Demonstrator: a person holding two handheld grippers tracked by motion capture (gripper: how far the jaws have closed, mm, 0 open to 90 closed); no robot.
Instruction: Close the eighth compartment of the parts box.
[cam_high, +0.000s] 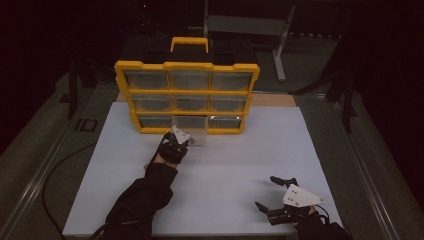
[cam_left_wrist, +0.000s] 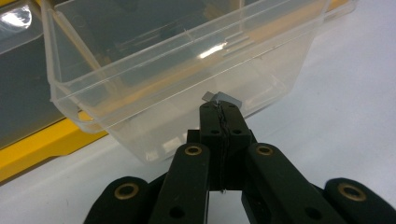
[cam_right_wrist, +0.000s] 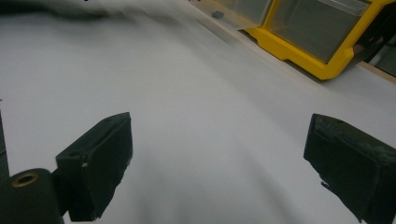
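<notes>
From the high view, the yellow organizer is standing upright at the far side of the white counter, three rows of three clear drawers. The bottom-middle drawer is sticking out toward the person, and the left gripper is sitting right at its front edge. The right gripper is hanging out well apart near the front right corner, jaws spread, nothing in them.

In the left gripper view, the jaws are pressed fully together and pinching a small tab on the front wall of the drawer. That's the only real handle I can see on it. The drawer is looking like thin clear plastic, so I'm guessing light, fairly stiff but flexy at the walls, and pretty slick. Can't tell if there's anything inside; it's looking empty to me. With a pinch on one little tab, I'd bet it's going to want to droop or twist once it's coming clear of its slot, so a straight level pull seems like the way to go, maybe with support underneath.

In the right gripper view, the two black pads are standing wide apart over bare counter, holding nothing, with a corner of the organizer showing at the top right.
</notes>
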